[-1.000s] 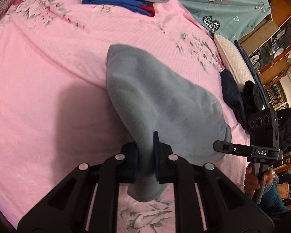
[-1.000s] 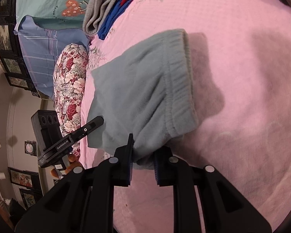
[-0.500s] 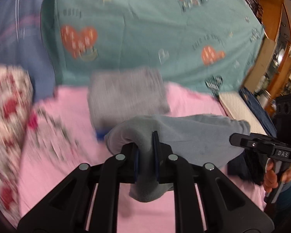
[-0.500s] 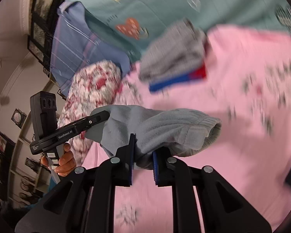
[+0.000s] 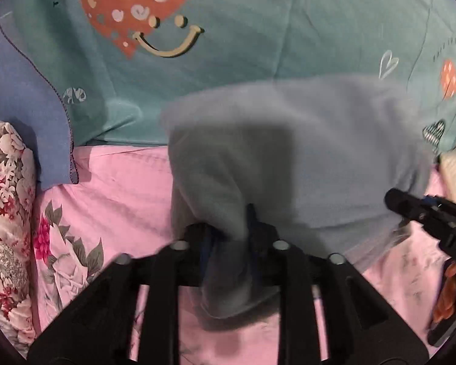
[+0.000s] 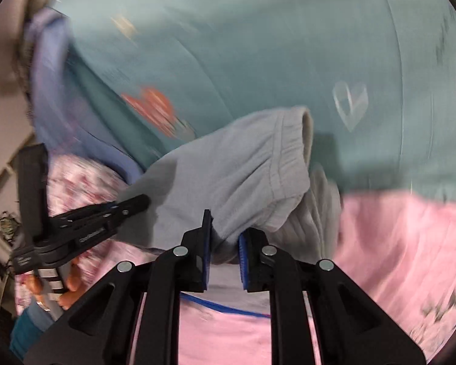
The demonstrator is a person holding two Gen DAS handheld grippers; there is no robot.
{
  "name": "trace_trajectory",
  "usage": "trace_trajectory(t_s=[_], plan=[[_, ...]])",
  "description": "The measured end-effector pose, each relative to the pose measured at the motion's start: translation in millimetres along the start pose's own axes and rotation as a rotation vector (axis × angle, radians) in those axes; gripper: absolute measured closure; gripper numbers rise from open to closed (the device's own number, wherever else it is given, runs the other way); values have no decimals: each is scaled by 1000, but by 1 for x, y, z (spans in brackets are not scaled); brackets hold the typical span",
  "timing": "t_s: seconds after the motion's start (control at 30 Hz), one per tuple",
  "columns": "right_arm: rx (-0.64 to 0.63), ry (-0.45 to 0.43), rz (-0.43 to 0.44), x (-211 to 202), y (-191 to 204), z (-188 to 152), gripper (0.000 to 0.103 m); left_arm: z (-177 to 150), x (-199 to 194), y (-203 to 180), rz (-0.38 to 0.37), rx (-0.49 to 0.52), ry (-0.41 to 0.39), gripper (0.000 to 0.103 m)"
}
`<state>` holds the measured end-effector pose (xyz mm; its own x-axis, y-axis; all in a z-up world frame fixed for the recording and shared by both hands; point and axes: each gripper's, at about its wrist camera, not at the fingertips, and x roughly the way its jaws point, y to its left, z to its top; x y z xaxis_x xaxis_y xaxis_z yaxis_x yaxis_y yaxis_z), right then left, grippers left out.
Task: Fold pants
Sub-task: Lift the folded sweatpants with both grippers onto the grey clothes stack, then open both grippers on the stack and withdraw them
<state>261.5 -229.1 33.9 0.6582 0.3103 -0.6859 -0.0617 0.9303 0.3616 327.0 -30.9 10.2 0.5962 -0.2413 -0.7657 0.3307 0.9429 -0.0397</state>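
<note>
Grey fleece pants (image 5: 304,158), folded into a thick soft bundle, hang in the air between two hand-held grippers above a bed. The fabric is pale grey-blue and fuzzy; in the right wrist view a ribbed elastic waistband (image 6: 291,152) with stitched rows curls over at the bundle's upper end. The picture is smeared with motion blur, so finer folds cannot be made out.

The left gripper (image 5: 229,243) has a hanging fold of the pants between its blue-padded jaws. Its jaws have just been opening, and the blur hides whether the pads still press on the cloth. The right gripper (image 6: 223,243) has its jaws narrow, pinching a lower edge of the pants between blue pads.

Below the pants lies a pink bedsheet (image 5: 112,188) printed with flowers. Behind the pants rises a teal blanket (image 5: 258,24) patterned with red hearts, outlined hearts and a smiling face. To the left of the pants sits a blue cloth (image 5: 18,115) with dark stitched edging, and lower left of that a floral pillow (image 5: 6,213) in red and white. In the right wrist view, far left of the pants, a hand (image 6: 70,283) grips the left gripper's handle, before a pale wall.
</note>
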Motion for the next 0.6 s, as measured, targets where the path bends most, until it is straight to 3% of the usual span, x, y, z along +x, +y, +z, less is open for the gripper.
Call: trace_trajectory(t_s=[0.03, 0.07, 0.1, 0.2, 0.27, 0.4, 0.5, 0.53, 0.6], plan=[[4, -4, 6, 11, -8, -10, 88, -2, -2, 1, 12, -5, -21, 43], [10, -23, 26, 12, -13, -15, 88, -2, -4, 5, 30, -24, -28, 10], [24, -46, 53, 10, -17, -17, 86, 0, -7, 10, 30, -44, -27, 4], [68, -5, 78, 3, -22, -10, 72, 2, -30, 22, 6, -83, -35, 5], [80, -7, 59, -16, -16, -6, 65, -2, -60, 26, 51, -86, -83, 5], [32, -118, 18, -84, 6, -12, 50, -33, -136, 14, 201, -31, -228, 4], [-71, -182, -103, -143, 38, -40, 37, -75, -192, -5, 274, 20, -317, 2], [-99, -201, -134, -159, 44, -51, 26, -87, -205, -10, 282, 32, -339, 2], [-153, -251, -149, -186, 57, -93, 16, -124, -234, -25, 288, 49, -401, 2]])
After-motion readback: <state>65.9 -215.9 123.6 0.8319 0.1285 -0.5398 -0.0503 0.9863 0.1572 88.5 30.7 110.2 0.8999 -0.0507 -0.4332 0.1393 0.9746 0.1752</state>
